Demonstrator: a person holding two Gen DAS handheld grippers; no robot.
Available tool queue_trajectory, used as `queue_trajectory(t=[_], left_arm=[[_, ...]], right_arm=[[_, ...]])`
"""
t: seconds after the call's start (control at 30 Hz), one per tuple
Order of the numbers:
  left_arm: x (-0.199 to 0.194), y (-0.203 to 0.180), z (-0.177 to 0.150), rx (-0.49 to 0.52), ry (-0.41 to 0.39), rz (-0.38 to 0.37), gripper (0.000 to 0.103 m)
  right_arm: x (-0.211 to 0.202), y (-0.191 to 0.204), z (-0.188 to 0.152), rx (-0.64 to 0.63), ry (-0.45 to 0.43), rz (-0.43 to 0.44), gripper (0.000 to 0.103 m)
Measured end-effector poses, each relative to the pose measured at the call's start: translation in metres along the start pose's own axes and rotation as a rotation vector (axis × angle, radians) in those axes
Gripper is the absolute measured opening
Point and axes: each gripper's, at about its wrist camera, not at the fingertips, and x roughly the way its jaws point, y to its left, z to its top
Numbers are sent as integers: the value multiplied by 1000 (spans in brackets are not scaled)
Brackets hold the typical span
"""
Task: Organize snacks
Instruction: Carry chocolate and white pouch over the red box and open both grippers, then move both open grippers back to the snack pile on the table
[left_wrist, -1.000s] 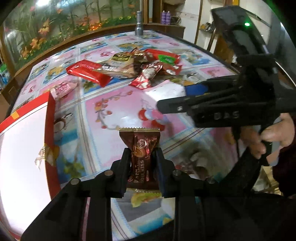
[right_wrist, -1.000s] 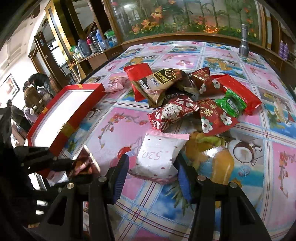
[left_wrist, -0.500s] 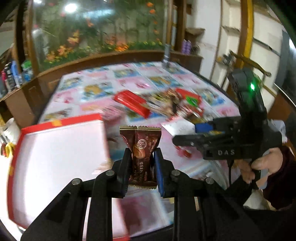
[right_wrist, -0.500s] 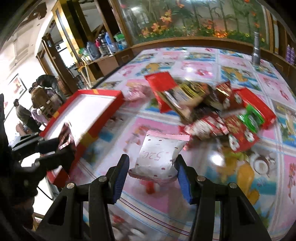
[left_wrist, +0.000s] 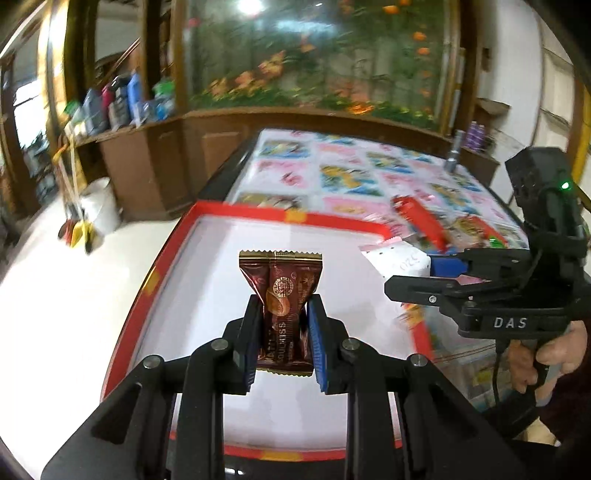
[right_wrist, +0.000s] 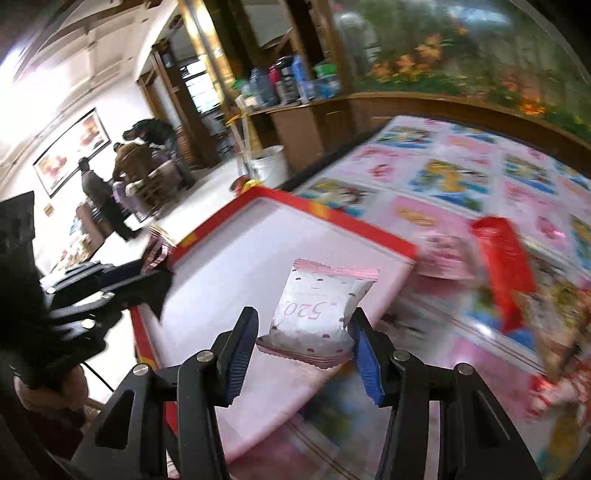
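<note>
Brown foil packet (left_wrist: 282, 306) and white "520" packet (right_wrist: 318, 309) upright above red-rimmed white box (left_wrist: 295, 216).

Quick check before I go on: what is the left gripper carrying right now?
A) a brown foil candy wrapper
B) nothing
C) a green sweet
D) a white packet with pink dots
A: in the left wrist view the left gripper is clamped on a brown foil candy wrapper, held over the red-edged box; the white dotted packet sits between the pads of the right gripper.
</note>
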Motion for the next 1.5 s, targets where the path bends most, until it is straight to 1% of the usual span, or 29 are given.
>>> queue_trajectory(t=[0.17,0.27,0.33,0.37,0.47,0.5,0.57,0.6,0.63,0.67,0.73,0.83,0.93,0.97,1.03,1.17,1.23,1.33,1.4,1.43,1.5], left_arm=[[13,23,-12,-49,30,26,22],[15,29,-17,-66,40,32,22],[18,32,-18,-75,47,37,22],[20,33,-20,-83,51,51,22],[22,40,-20,-119,59,68,22],[21,41,-21,-125,56,69,25],[19,40,-20,-132,47,83,42],[16,40,-19,-135,36,88,56],[13,39,-19,-138,20,92,63],[6,38,-18,-144,-11,99,65],[-3,36,-15,-148,-53,113,76],[-22,31,-11,-133,-142,156,83],[-43,21,-6,-120,-238,219,86],[-50,17,-4,-120,-275,228,88],[-60,13,-3,-135,-310,227,89],[-66,3,2,-158,-318,252,89],[-68,0,1,-144,-322,249,89],[-73,-14,5,-117,-335,248,89],[-76,-29,16,-97,-338,252,89],[-75,-37,23,-90,-331,242,89],[-74,-51,36,-99,-315,191,90]], right_arm=[[37,23,3,-18,59,32,51],[52,33,0,-41,91,25,51],[57,35,-2,-48,108,23,51],[59,36,-2,-49,119,26,52],[61,39,-2,-56,124,14,54],[60,39,-1,-62,122,7,55],[54,37,-1,-66,105,-6,55],[50,35,0,-64,93,-14,55],[45,32,0,-57,82,-18,55],[40,27,0,-47,73,-20,55],[32,19,0,-20,54,-22,55],[21,4,1,17,33,-35,57],[5,-13,-2,56,5,-48,57],[-2,-17,-3,67,-7,-52,57],[-16,-27,-5,86,-38,-60,58],[-43,-48,-6,122,-94,-89,61],[-55,-56,-6,140,-115,-101,62],[-73,-68,-9,159,-146,-120,62],[-88,-78,-10,164,-163,-145,62],[-94,-82,-9,165,-168,-157,62],[-113,-92,-7,167,-191,-189,62]])
